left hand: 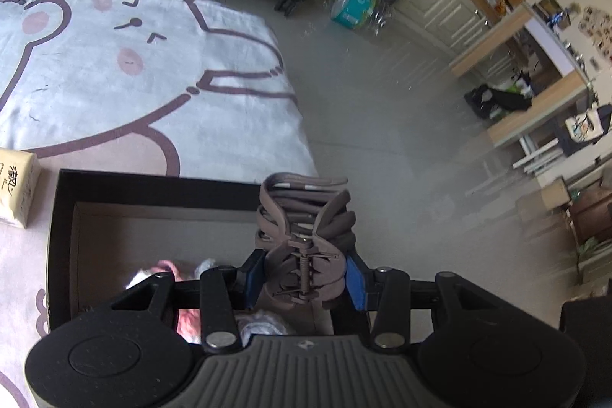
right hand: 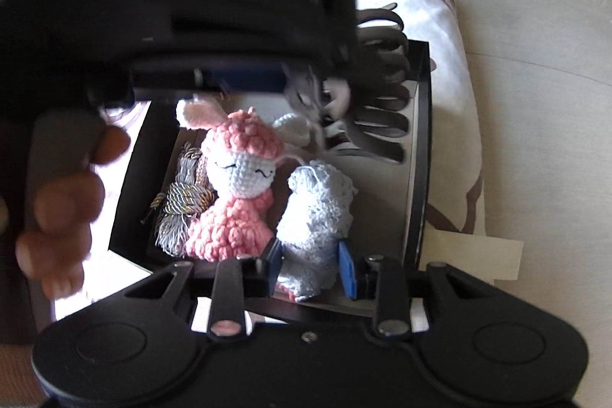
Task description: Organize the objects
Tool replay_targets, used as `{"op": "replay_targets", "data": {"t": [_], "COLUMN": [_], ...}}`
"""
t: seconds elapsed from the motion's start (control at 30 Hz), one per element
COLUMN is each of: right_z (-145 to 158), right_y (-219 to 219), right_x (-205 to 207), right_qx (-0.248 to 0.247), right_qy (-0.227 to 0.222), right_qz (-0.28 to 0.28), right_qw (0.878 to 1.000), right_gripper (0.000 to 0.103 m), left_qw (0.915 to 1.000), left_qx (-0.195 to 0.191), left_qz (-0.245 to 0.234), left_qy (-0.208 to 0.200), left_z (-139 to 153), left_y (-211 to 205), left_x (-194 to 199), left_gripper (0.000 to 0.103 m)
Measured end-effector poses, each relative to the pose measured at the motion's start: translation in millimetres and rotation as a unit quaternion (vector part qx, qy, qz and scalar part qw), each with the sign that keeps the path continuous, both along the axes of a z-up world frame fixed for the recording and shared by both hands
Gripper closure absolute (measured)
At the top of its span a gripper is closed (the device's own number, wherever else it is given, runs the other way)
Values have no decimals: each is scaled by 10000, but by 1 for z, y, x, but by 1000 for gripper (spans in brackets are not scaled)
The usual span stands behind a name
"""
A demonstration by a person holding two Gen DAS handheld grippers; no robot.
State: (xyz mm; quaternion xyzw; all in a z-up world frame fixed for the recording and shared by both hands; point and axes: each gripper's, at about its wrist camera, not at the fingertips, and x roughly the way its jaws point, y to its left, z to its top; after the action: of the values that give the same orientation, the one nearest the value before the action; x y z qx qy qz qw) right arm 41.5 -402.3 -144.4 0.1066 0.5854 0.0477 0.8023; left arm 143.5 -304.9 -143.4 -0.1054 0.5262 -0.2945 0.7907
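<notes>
Brown ribbed hair claw (left hand: 306, 239) (spring showing) | left gripper (left hand: 306, 283) clamping it

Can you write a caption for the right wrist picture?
Right gripper closing on a pale blue crochet toy beside a pink one in a black box.

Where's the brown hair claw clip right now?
The brown hair claw clip is clamped in the left gripper over the black box's right end, beyond the pink crochet toy in the right wrist view.

The black box (right hand: 420, 148) is crowded: pink doll (right hand: 233, 186), blue doll (right hand: 317, 201) and tassel (right hand: 183, 201) fill its floor; only a strip beside its right wall is free.
</notes>
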Motion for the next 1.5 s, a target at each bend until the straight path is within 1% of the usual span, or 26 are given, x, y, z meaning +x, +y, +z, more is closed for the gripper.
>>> {"op": "replay_targets", "data": {"t": [0.17, 0.4, 0.5, 0.6, 0.77, 0.83, 0.93, 1.17, 1.37, 1.5], "right_z": [1, 3, 2, 4, 9, 11, 5, 6, 9, 10], "right_y": [-1, -7, -6, -6, -10, -11, -17, -16, -18, -19], "right_x": [-3, 0, -4, -4, -2, -2, 4, 3, 0, -1], "right_qx": [40, 78, 71, 98, 138, 113, 83, -60, -107, -127], "right_qy": [14, 29, 39, 39, -63, -111, -131, -118, -165, -158], "right_qz": [-2, 12, 30, 36, -33, -66, -116, -258, -295, -313], "right_qw": [10000, 10000, 10000, 9999, 9999, 9999, 9998, 9996, 9994, 9993], "right_gripper": [70, 70, 70, 70, 70, 69, 69, 69, 69, 69], "left_qw": [9997, 9983, 9979, 9981, 9992, 9994, 9994, 9994, 9998, 9997], "left_qx": [158, 395, 395, 365, 98, 56, 41, 17, -122, -147], "left_qz": [-52, -176, -159, -202, -72, -35, 36, 142, 128, 113], "left_qy": [188, 401, 489, 451, 391, 350, 328, 309, -52, -130], "left_z": [-6, -2, 0, -1, -4, -2, 0, 1, -2, -4], "left_y": [-2, -1, 1, 1, 3, 4, 7, 14, 5, -1], "left_x": [-2, -4, -2, 1, 5, 6, 8, 12, 14, 14], "left_gripper": [58, 58, 58, 58, 48, 48, 48, 51, 58, 59]}}
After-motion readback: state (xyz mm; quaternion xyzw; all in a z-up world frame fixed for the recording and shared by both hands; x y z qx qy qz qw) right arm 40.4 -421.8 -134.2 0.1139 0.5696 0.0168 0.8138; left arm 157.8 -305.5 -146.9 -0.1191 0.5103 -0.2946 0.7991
